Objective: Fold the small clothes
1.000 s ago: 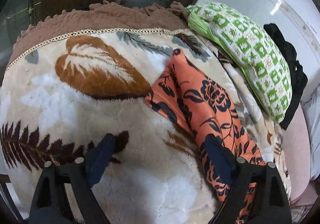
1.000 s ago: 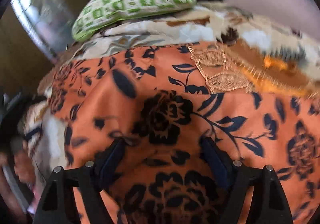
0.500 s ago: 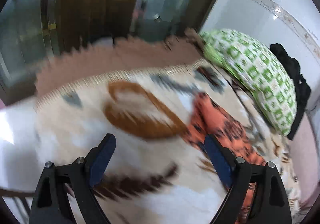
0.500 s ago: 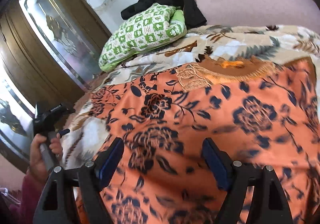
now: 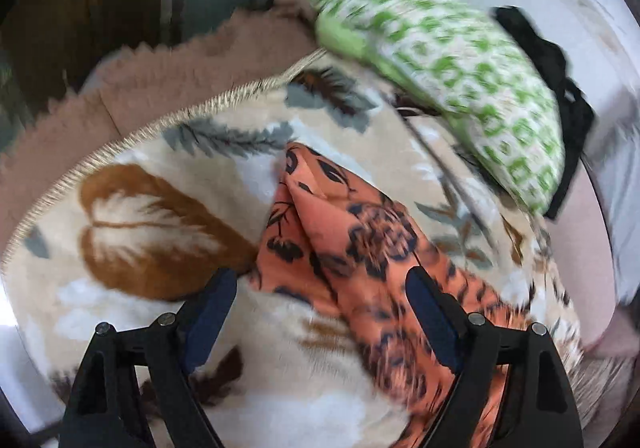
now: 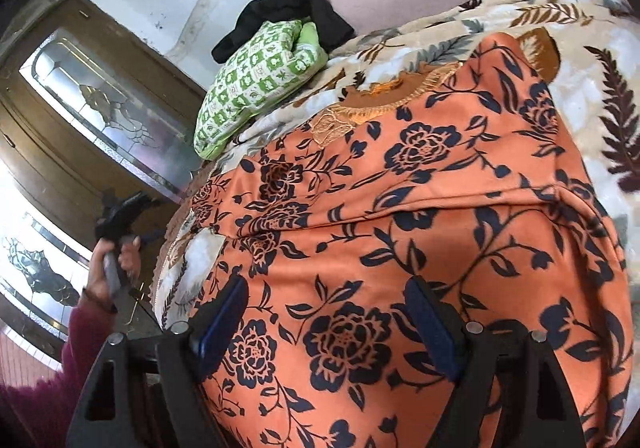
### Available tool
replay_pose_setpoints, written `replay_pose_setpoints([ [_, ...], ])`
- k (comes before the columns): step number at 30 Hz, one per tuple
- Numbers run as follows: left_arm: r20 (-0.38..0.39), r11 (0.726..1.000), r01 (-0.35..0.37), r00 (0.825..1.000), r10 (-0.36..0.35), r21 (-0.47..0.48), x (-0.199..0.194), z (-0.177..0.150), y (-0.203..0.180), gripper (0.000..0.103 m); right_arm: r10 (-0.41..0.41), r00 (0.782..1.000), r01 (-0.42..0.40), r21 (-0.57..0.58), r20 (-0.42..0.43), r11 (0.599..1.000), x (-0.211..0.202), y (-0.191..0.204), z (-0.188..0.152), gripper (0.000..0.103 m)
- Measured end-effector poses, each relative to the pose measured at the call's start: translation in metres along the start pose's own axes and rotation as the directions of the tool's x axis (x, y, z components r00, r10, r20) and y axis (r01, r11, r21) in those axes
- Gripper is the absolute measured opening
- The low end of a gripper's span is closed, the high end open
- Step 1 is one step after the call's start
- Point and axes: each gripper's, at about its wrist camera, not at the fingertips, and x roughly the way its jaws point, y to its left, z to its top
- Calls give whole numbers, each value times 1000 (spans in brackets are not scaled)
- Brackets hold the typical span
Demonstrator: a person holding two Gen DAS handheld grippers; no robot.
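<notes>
Though blurred, orange floral garment [image 6: 420, 232] creased.

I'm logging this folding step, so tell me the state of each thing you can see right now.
Orange floral garment: spread on the blanket, one crease across it.
Left gripper: open, holding nothing.
Right gripper: open, above the garment.
Leaf-print blanket: laid flat.
Green pillow: lying on the blanket.
</notes>
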Motion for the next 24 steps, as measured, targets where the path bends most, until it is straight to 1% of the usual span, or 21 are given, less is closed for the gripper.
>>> replay_pose_setpoints([
  [2,-7,999,15,1000,-15,-51,14,13,4,87,-2,1000,2,4,8,1000,-3,-4,0,83],
  [3,-7,999,24,1000,-25,-47,22,21,2,87,0,1000,0,4,11,1000,-4,-5,-1,83],
  [4,-26,999,19,999,-20,-32,32,27,0,87,-1,1000,1,3,11,1000,-4,-6,-2,83],
  [5,-44,999,4,999,-5,-33,39,31,-1,75,-7,1000,7,1,11,1000,-3,-7,-2,83],
  [6,-62,999,7,998,-10,-47,48,33,-1,34,-12,1000,12,0,8,1000,-3,-8,-3,83],
  [7,-87,997,54,994,-59,-63,56,34,1,18,-14,1000,14,0,4,1000,-2,-9,-3,83],
  [8,-109,993,79,990,-88,-84,61,32,1,14,-18,1000,18,2,3,1000,-1,-10,-4,83],
  [10,-106,994,64,992,-72,-84,64,31,-2,10,-26,1000,26,1,5,1000,-1,-12,-4,83],
  [12,-57,997,52,997,-55,-53,51,29,-9,7,-38,999,38,-4,14,999,-4,-13,-4,83],
  [13,-32,997,59,998,-61,-45,44,28,-13,7,-44,999,44,-7,19,999,-7,-13,-4,83],
  [14,16,996,88,996,-88,-15,28,26,-23,7,-50,998,50,-12,27,999,-10,-13,-3,83],
  [15,43,995,100,994,-101,26,16,24,-35,7,-53,998,54,-19,37,998,-14,-13,-3,83],
  [17,78,988,100,991,-109,116,-9,17,-61,7,-64,996,66,-32,62,997,-25,-14,-2,83],
  [18,87,978,111,988,-128,174,-25,10,-81,7,-68,995,71,-34,72,997,-29,-15,-1,83],
  [19,92,969,126,985,-148,214,-37,4,-96,7,-71,993,74,-31,89,997,-36,-17,-2,83],
  [22,100,917,152,974,-201,369,-81,-30,-155,7,-66,989,67,-4,136,998,-56,-23,-4,83],
  [24,80,845,187,962,-260,501,-111,-73,-207,7,-58,983,55,19,174,998,-72,-28,-7,83],
])
